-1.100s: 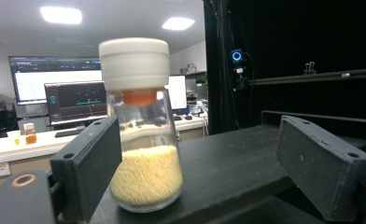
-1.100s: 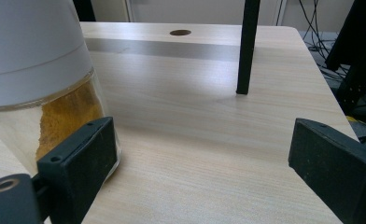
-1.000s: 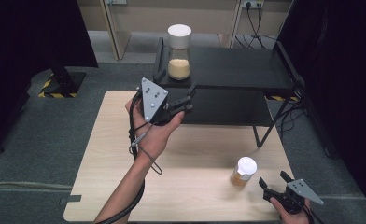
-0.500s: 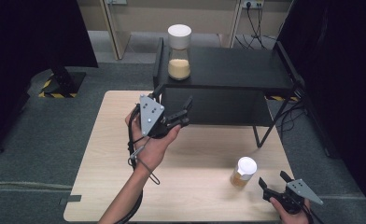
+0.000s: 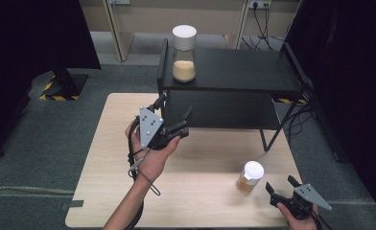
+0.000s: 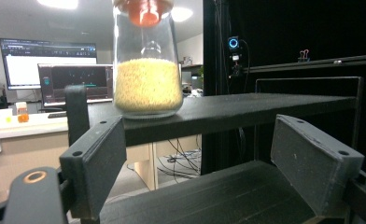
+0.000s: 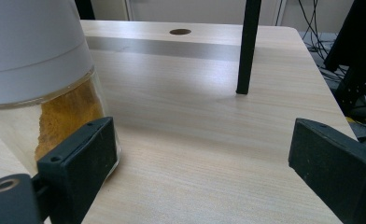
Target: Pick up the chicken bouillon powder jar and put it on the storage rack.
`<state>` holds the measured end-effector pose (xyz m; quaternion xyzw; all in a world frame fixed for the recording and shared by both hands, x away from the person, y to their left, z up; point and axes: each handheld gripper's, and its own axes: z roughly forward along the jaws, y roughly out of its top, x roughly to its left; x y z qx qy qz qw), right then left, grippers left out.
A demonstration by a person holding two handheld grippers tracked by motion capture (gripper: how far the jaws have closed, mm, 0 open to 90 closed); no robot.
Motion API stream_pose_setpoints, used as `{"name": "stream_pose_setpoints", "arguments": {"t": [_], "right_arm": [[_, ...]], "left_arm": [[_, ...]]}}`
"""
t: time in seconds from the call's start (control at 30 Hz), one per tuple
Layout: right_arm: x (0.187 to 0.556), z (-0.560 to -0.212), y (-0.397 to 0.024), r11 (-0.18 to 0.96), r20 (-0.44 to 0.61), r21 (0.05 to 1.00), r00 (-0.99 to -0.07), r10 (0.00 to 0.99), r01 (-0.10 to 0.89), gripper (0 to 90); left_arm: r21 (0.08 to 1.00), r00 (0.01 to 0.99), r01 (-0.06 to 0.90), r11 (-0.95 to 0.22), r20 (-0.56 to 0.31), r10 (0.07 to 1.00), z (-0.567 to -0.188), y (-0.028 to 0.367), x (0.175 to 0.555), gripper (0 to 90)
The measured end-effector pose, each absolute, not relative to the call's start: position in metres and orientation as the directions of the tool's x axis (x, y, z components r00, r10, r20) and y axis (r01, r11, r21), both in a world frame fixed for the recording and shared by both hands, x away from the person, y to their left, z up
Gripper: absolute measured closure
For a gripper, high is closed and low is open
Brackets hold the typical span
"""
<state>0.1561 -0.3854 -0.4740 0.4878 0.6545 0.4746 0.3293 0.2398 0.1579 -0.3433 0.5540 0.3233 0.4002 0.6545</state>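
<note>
A tall glass jar (image 5: pixel 184 52) with a white lid, part full of pale grains, stands at the left end of the black shelf's top (image 5: pixel 239 72). My left gripper (image 5: pixel 175 106) is open in front of the shelf, below that jar and apart from it. In the left gripper view the jar (image 6: pixel 147 84) stands on the shelf edge (image 6: pixel 246 109) beyond the open gripper (image 6: pixel 204 154). A small white-lidded jar (image 5: pixel 250 177) of orange powder stands on the table. My right gripper (image 5: pixel 279 183) is open just right of it. The small jar (image 7: pixel 36 70) rises behind the left jaw of the right gripper (image 7: pixel 202 158).
The black two-level shelf stands on the far half of the light wooden table (image 5: pixel 200 201). One thin shelf leg (image 7: pixel 248 46) stands ahead of the right gripper. A cable hole (image 7: pixel 180 31) lies near the table's far edge. Cables lie on the floor at right.
My left gripper has drawn back from the shelf toward the person and sunk a little. The right gripper and both jars have stayed put.
</note>
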Motion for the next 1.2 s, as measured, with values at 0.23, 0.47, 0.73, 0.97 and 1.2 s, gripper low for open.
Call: {"name": "stream_pose_setpoints", "arguments": {"t": [0.23, 0.47, 0.73, 0.97, 1.2], "right_arm": [[0.156, -0.474, -0.385, 0.075, 0.031, 0.943, -0.307, 0.951, 0.325, 8.0], [0.156, -0.474, -0.385, 0.074, 0.031, 0.943, -0.307, 0.951, 0.325, 8.0], [0.156, -0.474, -0.385, 0.078, 0.027, 0.943, -0.307, 0.951, 0.325, 8.0], [0.156, -0.474, -0.385, 0.074, 0.030, 0.943, -0.306, 0.951, 0.324, 8.0], [0.156, -0.474, -0.385, 0.072, 0.032, 0.944, -0.306, 0.952, 0.323, 8.0]], "left_arm": [[0.985, 0.468, -0.155, 0.072, 0.009, 0.883, -0.356, 0.162, 0.236, 17.8], [0.988, 0.470, -0.142, 0.068, 0.007, 0.883, -0.369, 0.166, 0.230, 17.8], [0.990, 0.472, -0.120, 0.080, -0.014, 0.881, -0.389, 0.171, 0.222, 17.6], [0.991, 0.477, -0.097, 0.088, -0.031, 0.878, -0.404, 0.172, 0.218, 17.3], [0.994, 0.473, -0.075, 0.083, -0.038, 0.880, -0.421, 0.177, 0.215, 17.0]]}}
